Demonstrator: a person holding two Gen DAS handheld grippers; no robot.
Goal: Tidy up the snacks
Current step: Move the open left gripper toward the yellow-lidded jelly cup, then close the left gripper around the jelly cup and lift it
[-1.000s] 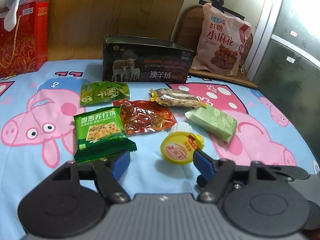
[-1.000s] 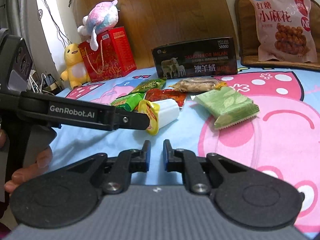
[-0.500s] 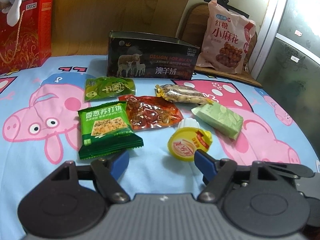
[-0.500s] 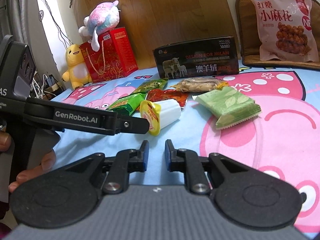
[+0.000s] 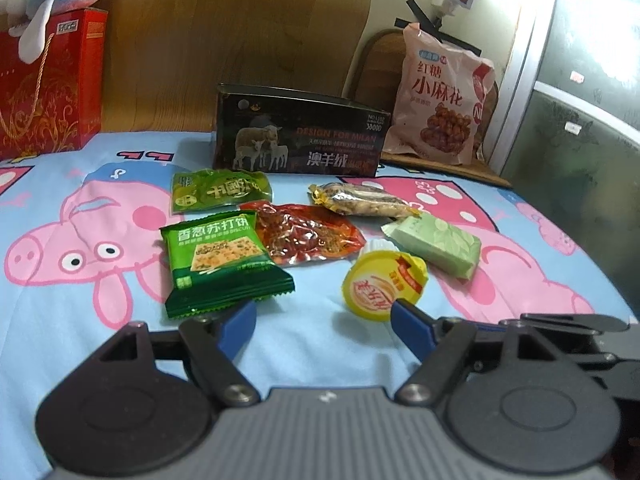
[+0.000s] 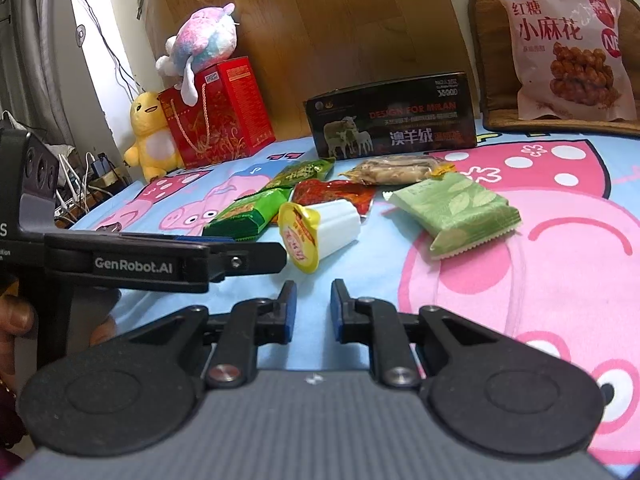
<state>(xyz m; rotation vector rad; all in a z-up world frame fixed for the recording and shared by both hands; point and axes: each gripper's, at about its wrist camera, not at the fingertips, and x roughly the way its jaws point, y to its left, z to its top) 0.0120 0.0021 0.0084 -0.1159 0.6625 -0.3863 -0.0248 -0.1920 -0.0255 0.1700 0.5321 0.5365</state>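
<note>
Several snacks lie on the cartoon bedsheet: a dark green cracker pack, a light green pack, a red pack, a nut bar, a pale green pack and a yellow-lidded jelly cup on its side. A dark open box stands behind them. My left gripper is open, just short of the cracker pack and cup. My right gripper is nearly shut and empty, short of the jelly cup.
A red gift bag with a plush toy stands at the back left. A large pink snack bag leans on a chair at the back right. The left gripper's arm crosses the right wrist view.
My left gripper has moved a little forward and right towards the snacks. The right gripper has hardly moved.
</note>
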